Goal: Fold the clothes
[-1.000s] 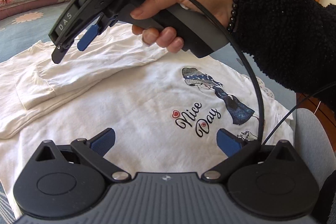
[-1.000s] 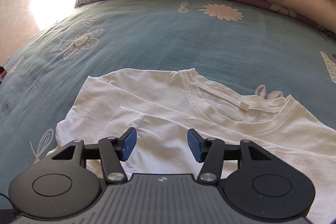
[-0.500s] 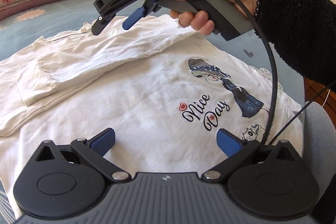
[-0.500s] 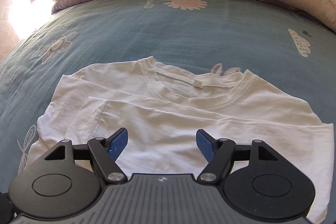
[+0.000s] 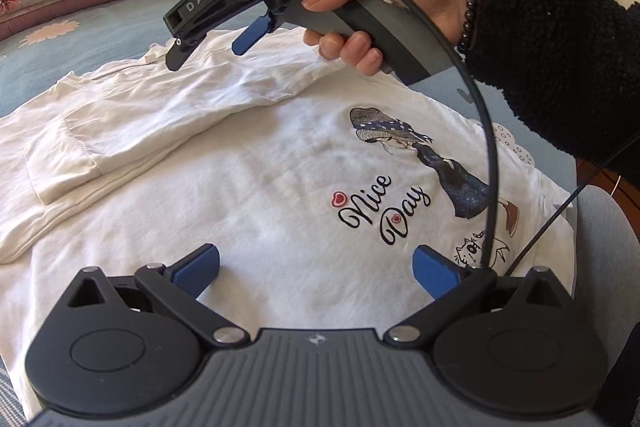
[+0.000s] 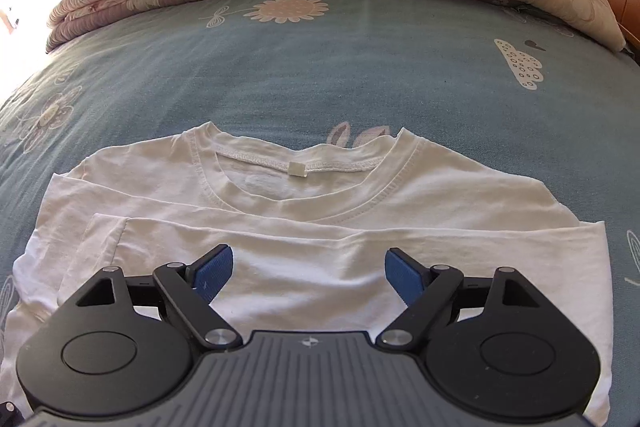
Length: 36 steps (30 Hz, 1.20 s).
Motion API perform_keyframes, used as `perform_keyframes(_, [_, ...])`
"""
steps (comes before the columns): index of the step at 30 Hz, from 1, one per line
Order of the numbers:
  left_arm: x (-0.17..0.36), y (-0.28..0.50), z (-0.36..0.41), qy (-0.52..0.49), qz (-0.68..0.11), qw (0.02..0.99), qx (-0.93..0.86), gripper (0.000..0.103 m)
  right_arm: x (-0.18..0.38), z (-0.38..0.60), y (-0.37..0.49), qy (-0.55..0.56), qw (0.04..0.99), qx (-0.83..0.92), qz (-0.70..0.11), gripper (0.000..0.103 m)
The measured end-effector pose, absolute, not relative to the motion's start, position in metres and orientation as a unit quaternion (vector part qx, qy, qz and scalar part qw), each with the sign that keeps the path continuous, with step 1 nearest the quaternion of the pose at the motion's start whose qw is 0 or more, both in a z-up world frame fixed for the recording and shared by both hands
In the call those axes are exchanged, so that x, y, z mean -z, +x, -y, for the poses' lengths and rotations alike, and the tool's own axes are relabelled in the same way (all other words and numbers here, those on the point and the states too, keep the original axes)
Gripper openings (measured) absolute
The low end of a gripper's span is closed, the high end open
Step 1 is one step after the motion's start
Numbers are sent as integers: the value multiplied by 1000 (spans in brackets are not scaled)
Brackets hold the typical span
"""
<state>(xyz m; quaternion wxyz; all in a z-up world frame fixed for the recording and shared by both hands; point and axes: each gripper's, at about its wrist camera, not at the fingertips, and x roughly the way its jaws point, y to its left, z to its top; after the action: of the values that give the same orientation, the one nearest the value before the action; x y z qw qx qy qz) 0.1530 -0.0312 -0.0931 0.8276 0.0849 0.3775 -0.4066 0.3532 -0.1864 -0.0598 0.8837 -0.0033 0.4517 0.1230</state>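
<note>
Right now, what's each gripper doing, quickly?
Left gripper: open, empty, over the white T-shirt.
Right gripper: open, empty.

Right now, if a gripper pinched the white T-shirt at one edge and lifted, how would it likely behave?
The white T-shirt would probably drape limply: it lies flat with soft wrinkles. The folded-over sleeve rests loose on top, so it would likely slide open. The fabric looks thin, so probably light; both the left gripper and the right gripper are open above it.
</note>
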Motion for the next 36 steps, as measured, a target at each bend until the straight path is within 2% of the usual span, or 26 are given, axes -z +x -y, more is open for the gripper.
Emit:
perform_keyframes(5, [91,151,33,87,-376,824,415,102,66,191,307,-11,881,-144,-450,87])
perform_keyframes(8, [91,150,34,93,-377,821,418,102,63,185,290,-33,870,-161,-464,95])
perform_keyframes(11, [88,149,34,94,-372,820,425,102,49,179,294,-48,869,-162,-465,94])
perform_keyframes(14, [87,150,33,93,-370,820,426,102,37,174,307,-56,889,-149,-430,94])
perform_keyframes(19, [89,152,32,94,-374,821,422,102,70,151,334,-108,877,-126,-452,94])
perform_keyframes(24, [86,152,32,88,-369,819,431,102,53,152,328,-60,876,-207,-432,95])
perform_keyframes(31, [72,146,31,71,-349,816,456,102,17,250,307,-37,910,-67,-408,95])
perform_keyframes(36, [67,155,34,62,-347,821,449,102,22,329,272,3,928,5,-372,96])
